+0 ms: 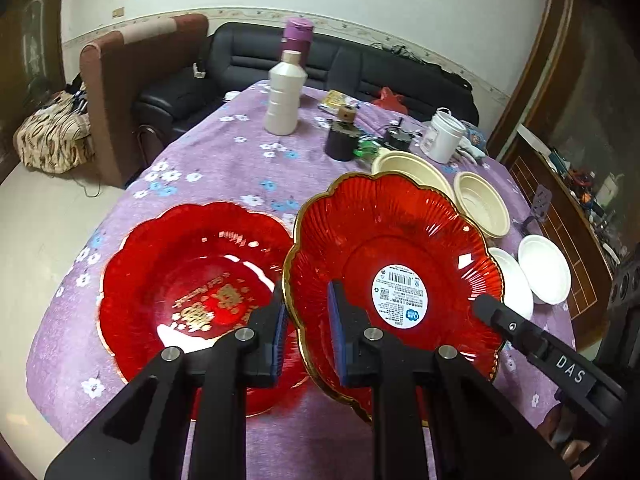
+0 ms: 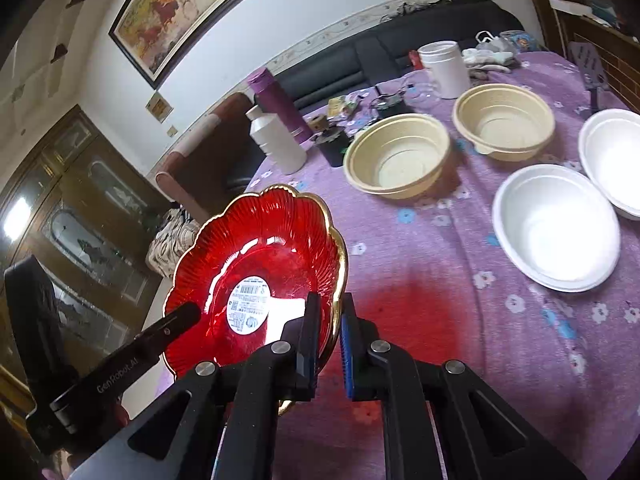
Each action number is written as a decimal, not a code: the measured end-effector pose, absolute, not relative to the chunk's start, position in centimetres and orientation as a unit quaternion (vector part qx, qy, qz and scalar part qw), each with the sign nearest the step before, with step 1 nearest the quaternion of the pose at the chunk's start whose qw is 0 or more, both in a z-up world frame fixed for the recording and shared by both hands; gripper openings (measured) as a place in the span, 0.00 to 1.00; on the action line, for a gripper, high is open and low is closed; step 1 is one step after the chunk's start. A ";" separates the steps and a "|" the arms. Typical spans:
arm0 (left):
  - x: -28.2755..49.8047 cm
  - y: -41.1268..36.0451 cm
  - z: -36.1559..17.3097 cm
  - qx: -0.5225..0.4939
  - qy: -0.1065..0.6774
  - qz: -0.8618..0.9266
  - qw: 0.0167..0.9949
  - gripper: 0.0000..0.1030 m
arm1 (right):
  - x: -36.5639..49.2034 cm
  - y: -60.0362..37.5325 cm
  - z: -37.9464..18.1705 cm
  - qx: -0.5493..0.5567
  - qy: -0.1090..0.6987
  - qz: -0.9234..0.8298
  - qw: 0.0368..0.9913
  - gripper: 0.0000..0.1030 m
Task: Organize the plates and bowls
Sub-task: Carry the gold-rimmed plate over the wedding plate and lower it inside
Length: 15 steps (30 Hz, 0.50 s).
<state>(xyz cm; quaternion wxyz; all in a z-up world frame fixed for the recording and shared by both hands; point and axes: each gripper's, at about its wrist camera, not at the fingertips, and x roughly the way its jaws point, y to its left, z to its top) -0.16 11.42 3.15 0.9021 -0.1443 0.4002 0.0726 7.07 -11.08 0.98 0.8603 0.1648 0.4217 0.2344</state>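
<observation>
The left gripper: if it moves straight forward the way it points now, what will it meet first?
Probably only the red plate with the sticker, whose gold rim sits between the left gripper's fingers. Beyond it are the beige bowls, though depth is unclear.

We can't read round white label (image 1: 400, 295) txt, too small; lifted red gold-rimmed scalloped plate (image 1: 394, 276) hides pt of cream bowl (image 1: 404, 168).
</observation>
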 end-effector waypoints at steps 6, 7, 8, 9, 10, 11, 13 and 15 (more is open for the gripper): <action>-0.9 13.7 3.0 -0.158 0.395 0.095 0.900 0.16 | 7.3 -8.4 1.0 0.150 0.423 0.257 0.856 0.08; -1.1 14.1 3.0 -0.160 0.394 0.099 0.900 0.16 | 7.4 -7.9 1.0 0.148 0.424 0.261 0.854 0.08; -1.2 14.4 3.1 -0.162 0.392 0.101 0.900 0.16 | 7.4 -7.6 1.0 0.147 0.424 0.263 0.854 0.08; -1.4 14.6 3.1 -0.163 0.390 0.104 0.901 0.16 | 7.5 -7.2 1.1 0.145 0.424 0.266 0.853 0.08; -1.5 14.9 3.2 -0.163 0.388 0.107 0.901 0.16 | 7.5 -6.9 1.1 0.144 0.425 0.269 0.852 0.08; -1.6 15.2 3.3 -0.164 0.385 0.110 0.901 0.16 | 7.5 -6.5 1.2 0.143 0.425 0.271 0.852 0.08; -1.9 15.7 3.4 -0.167 0.382 0.114 0.902 0.16 | 7.4 -5.9 1.3 0.140 0.425 0.277 0.850 0.08; -2.3 16.4 3.6 -0.172 0.379 0.118 0.902 0.16 | 7.5 -5.2 1.4 0.139 0.427 0.284 0.847 0.08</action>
